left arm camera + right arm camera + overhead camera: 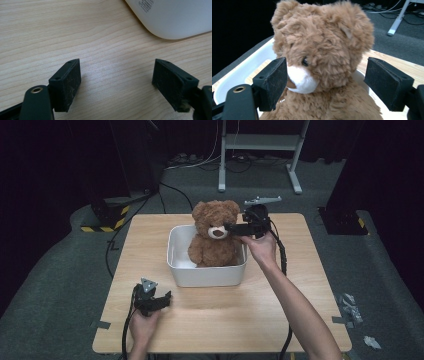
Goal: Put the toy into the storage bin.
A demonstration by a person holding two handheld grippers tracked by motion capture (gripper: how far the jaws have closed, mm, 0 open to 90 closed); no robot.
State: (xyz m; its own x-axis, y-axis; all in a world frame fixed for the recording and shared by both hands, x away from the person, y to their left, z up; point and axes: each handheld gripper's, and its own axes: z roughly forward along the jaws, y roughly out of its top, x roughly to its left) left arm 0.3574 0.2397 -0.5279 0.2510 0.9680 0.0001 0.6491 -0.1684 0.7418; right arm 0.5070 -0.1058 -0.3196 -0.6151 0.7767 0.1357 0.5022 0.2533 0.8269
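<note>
Bear (322, 62) sits between right claw (325, 82) pads — ungripped.

A staged recording bay in a lab or studio is showing here, not a home. Black curtains (60, 155) are enclosing the space at nine and three o'clock. A lone wooden table (150, 240) is standing on grey carpet (55, 285). Loose cables (172, 190) are trailing across the floor at twelve o'clock, beside a white metal stand (260, 145). Yellow-black hazard tape (105, 226) is marking a base at ten o'clock.
</note>
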